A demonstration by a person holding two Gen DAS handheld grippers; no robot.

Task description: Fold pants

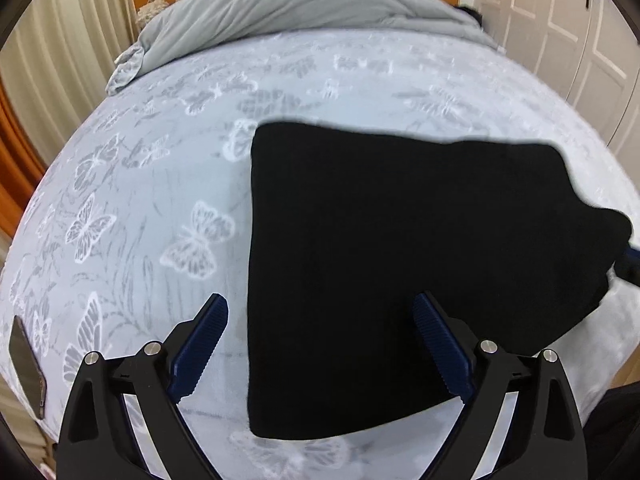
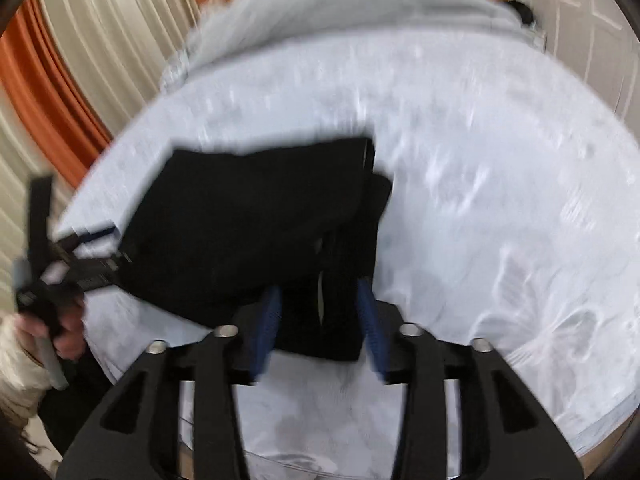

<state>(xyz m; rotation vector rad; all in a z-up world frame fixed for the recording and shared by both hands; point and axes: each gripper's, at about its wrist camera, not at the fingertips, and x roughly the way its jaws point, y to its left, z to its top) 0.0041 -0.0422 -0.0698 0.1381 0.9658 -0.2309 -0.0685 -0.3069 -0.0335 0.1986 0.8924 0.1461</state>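
Black folded pants (image 1: 380,260) lie flat on the butterfly-print bed (image 1: 160,200); left claw (image 1: 320,320) gapes wide above them, right claw (image 2: 320,312) straddles their corner, pads apart.

1. Left wrist view tilts down, close over the butterfly-patterned pale bed (image 1: 168,184), facing the headboard at 12 o'clock.
2. Right wrist view does likewise; both share the folded black fabric pants (image 1: 400,248) (image 2: 248,220).
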